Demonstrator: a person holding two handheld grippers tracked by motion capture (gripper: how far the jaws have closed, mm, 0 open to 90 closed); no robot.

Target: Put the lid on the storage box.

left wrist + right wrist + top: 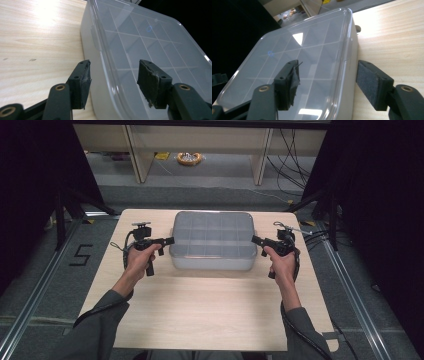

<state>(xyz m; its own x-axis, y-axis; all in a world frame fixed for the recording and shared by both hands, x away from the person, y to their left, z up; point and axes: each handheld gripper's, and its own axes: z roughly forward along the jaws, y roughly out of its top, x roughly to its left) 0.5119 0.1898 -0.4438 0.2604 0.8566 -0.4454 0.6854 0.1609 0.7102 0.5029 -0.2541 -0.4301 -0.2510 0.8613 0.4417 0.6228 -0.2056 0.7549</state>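
Both my grippers, left gripper [171,240] and right gripper [254,239], sit at mid-frame with jaws spread wide, holding nothing, each straddling an end rim of the clear compartment box [213,240] at the centre of the table [200,315]. To do this well, I judge I should close both evenly on the lid [150,47] edge and lift level.

1. The plastic box [212,242] is rectangular, translucent grey-white, with rounded corners.
2. Its clear lid [150,42] is on and lies flat; a grid of dividers shows through it.
3. The box sits level on the wooden table [200,310], at the middle of the far half, long side facing the person.
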